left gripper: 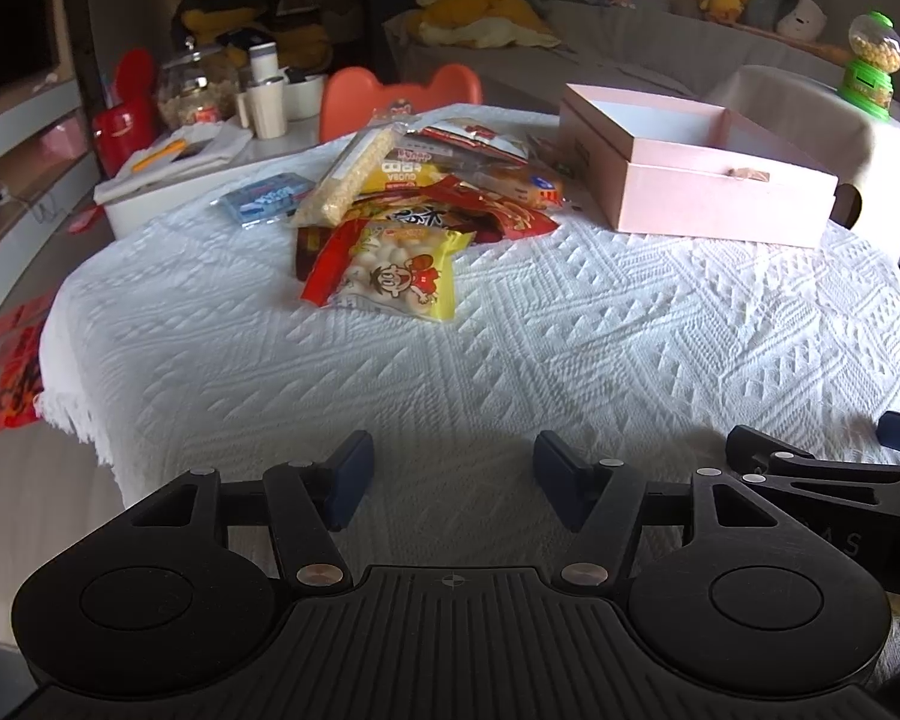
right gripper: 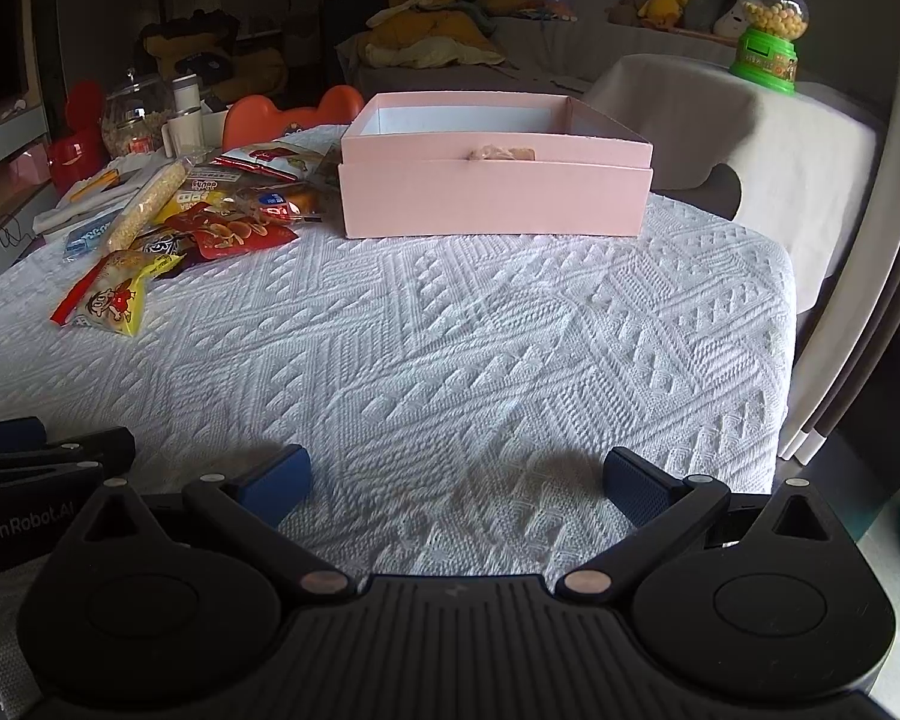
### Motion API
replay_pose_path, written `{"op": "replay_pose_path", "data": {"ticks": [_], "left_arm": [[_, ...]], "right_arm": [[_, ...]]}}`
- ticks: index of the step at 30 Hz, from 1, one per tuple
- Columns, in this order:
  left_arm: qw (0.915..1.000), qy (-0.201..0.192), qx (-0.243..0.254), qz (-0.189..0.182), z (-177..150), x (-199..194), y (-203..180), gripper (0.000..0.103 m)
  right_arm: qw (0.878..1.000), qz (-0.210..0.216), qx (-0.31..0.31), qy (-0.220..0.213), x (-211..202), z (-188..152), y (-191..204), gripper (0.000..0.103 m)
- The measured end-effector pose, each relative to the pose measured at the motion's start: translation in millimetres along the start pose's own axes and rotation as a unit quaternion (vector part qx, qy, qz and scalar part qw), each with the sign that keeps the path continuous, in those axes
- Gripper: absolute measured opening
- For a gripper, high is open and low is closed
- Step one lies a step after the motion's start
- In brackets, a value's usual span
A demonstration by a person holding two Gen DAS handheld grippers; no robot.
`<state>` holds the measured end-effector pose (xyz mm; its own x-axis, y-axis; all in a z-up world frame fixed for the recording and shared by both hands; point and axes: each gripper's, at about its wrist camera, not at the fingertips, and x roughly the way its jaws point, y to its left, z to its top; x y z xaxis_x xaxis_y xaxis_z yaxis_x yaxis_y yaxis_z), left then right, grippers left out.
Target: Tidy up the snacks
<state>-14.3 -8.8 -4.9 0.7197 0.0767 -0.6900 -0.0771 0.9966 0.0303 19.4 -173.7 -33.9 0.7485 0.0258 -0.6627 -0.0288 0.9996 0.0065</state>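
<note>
While both hand-held tools sit low at the near edge of the white quilted tablecloth (left gripper: 510,348), the left gripper (left gripper: 453,480) and right gripper (right gripper: 456,483) gape with nothing between their blue pads. Upper centre of the left view, a loose heap of colourful snack packets (left gripper: 414,204) lies beside the open pink cardboard box (right gripper: 495,180); nothing blocks the way. "GenRobot.AI" marks the left tool's body.

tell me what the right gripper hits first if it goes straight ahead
Likely the pink box: it sits dead ahead of the open right gripper, with only bare tablecloth between. Height is hard to judge, so it might skim over the rim.
</note>
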Motion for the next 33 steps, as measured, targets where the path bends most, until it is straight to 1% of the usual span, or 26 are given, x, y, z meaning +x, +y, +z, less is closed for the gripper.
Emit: {"op": "replay_pose_path", "data": {"ticks": [11,33], "left_arm": [[1.0000,0.006,-0.003,0.003,1.7,0.7,-0.4,0.067],[1.0000,0.002,-0.003,0.004,1.5,1.6,-1.7,0.067]], "right_arm": [[1.000,0.000,0.000,0.000,-0.3,-0.2,-0.3,0.103],[1.000,0.000,0.000,-0.001,-0.7,-0.8,-0.7,0.103]]}}
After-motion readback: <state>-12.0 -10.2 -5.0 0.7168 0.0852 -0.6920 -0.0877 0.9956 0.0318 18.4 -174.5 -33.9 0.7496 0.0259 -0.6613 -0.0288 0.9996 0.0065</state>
